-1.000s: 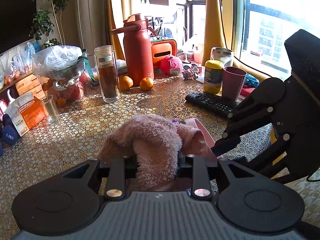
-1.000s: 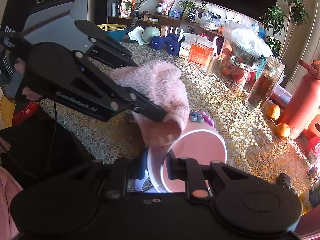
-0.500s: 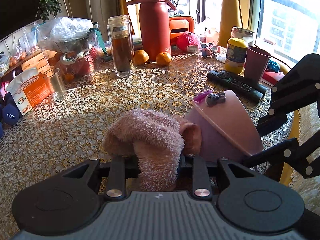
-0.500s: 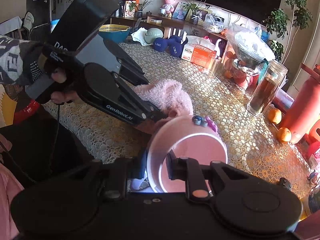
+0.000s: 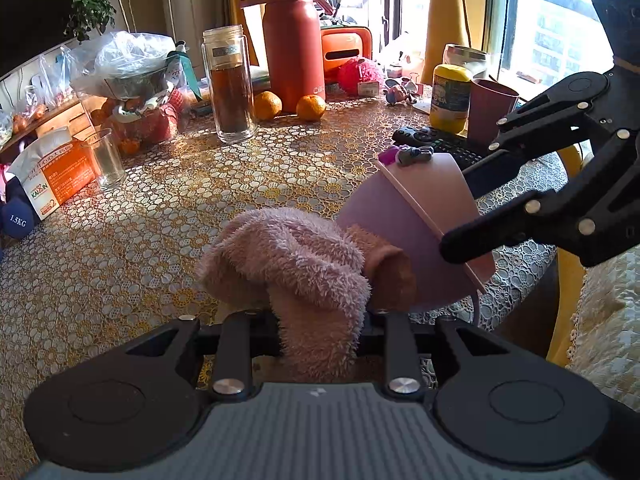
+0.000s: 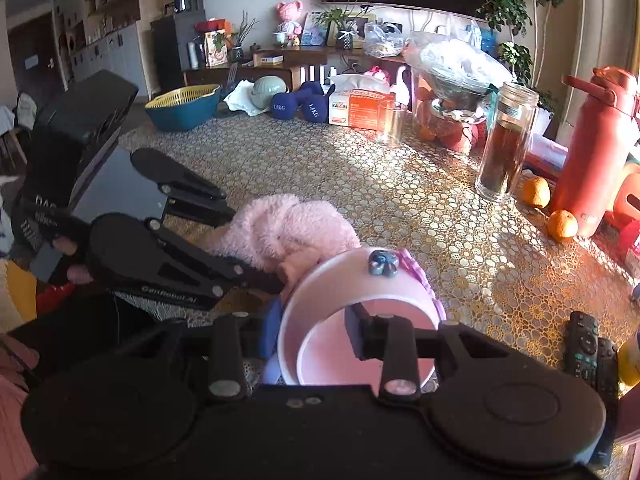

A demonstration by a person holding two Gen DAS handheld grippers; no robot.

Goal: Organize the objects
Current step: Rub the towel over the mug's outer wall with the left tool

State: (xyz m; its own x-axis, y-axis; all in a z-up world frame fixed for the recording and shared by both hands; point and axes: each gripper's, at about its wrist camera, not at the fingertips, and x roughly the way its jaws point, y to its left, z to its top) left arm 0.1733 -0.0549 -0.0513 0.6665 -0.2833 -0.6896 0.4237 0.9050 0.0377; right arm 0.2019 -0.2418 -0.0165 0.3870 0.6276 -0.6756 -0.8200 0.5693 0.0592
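Observation:
My left gripper [image 5: 318, 316] is shut on a pink fluffy cloth [image 5: 292, 256], whose bunched end lies on the lace tablecloth against the base of a pink cup [image 5: 420, 208]. The cup is tilted, with its mouth toward my right gripper [image 5: 456, 216] and a purple and grey flower charm [image 5: 408, 155] on its rim. In the right wrist view, my right gripper [image 6: 314, 324] straddles the cup [image 6: 340, 276] wall. One finger is inside and one outside, and the jaws are opening, with the inner pad clear of the wall. The left gripper [image 6: 254, 250] holds the cloth [image 6: 280, 224] just left of the cup.
Behind stand a red jug [image 5: 294, 40], a glass tea bottle [image 5: 232, 84], two oranges [image 5: 268, 106], a remote [image 5: 440, 144], a maroon cup [image 5: 490, 112] and a yellow-lidded jar [image 5: 450, 96]. A tissue box [image 5: 52, 176] and a drinking glass [image 5: 106, 158] sit left. The table edge [image 5: 516, 280] runs near right.
The cloth has come down from over the cup's mouth to the table beside the cup. The cup has rolled in the right gripper. The right jaws have widened off the cup's wall.

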